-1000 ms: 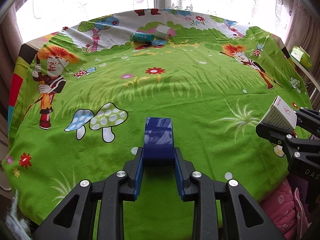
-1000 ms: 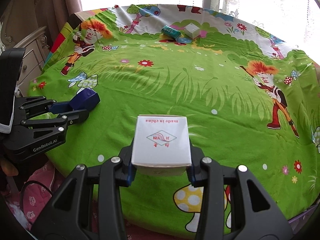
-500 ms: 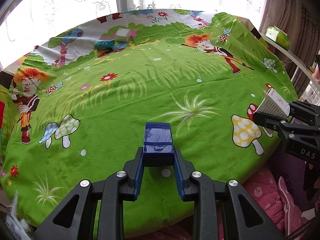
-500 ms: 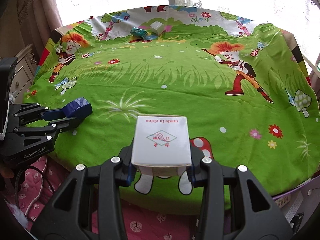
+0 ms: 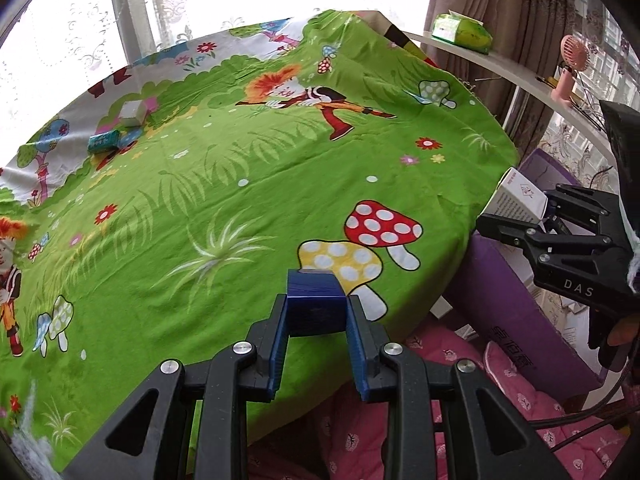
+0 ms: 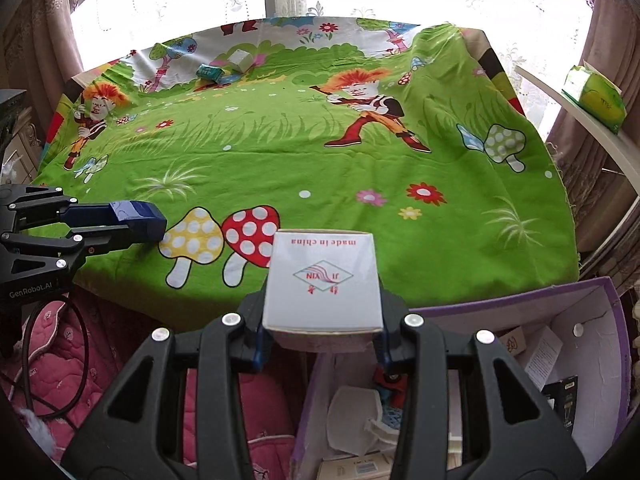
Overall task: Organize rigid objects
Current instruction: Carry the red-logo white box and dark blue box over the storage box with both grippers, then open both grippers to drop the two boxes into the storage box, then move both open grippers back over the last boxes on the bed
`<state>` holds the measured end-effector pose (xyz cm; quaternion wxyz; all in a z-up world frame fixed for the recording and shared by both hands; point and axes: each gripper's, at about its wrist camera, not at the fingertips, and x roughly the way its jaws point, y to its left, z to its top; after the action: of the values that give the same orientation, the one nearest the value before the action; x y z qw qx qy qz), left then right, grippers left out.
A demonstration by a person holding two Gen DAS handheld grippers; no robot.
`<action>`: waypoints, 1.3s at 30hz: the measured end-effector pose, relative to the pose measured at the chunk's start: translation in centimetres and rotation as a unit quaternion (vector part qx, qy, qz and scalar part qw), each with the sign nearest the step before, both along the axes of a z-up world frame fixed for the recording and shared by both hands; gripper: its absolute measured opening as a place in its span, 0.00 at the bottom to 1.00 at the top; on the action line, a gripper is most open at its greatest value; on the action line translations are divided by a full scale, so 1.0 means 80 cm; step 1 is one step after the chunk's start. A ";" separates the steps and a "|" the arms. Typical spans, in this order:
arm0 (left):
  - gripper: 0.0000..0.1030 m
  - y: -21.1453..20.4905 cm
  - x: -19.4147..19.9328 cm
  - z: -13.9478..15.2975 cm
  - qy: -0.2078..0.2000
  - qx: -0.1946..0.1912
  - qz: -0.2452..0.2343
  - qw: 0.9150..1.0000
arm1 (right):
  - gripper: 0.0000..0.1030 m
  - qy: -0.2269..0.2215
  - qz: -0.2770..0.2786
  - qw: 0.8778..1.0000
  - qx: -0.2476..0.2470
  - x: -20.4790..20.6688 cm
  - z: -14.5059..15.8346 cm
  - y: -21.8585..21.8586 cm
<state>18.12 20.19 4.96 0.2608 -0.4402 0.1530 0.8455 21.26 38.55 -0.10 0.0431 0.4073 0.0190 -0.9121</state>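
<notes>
Fingers of the left gripper (image 5: pixel 316 316) are clamped on a dark blue box (image 5: pixel 316 296); fingers of the right gripper (image 6: pixel 322 338) are clamped on a white carton (image 6: pixel 323 280) printed in red. Both are held over the near edge of a worktop under a green cartoon cloth (image 6: pixel 304 160). Below the right gripper sits an open purple box (image 6: pixel 592 304), already holding some items. A teal packet (image 6: pixel 210 72) and a small white box (image 6: pixel 240 60) lie on the far side, apparently awaiting collection.
</notes>
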 end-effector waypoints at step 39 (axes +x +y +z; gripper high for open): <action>0.77 0.239 0.041 0.010 -0.114 0.098 -0.224 0.963 | 0.73 -0.062 -0.240 0.968 0.024 0.088 0.006 0.205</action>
<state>21.44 39.31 5.74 0.5010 -0.4606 0.1337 0.7204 28.32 54.92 0.41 -0.1859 0.4564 -0.0606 -0.8680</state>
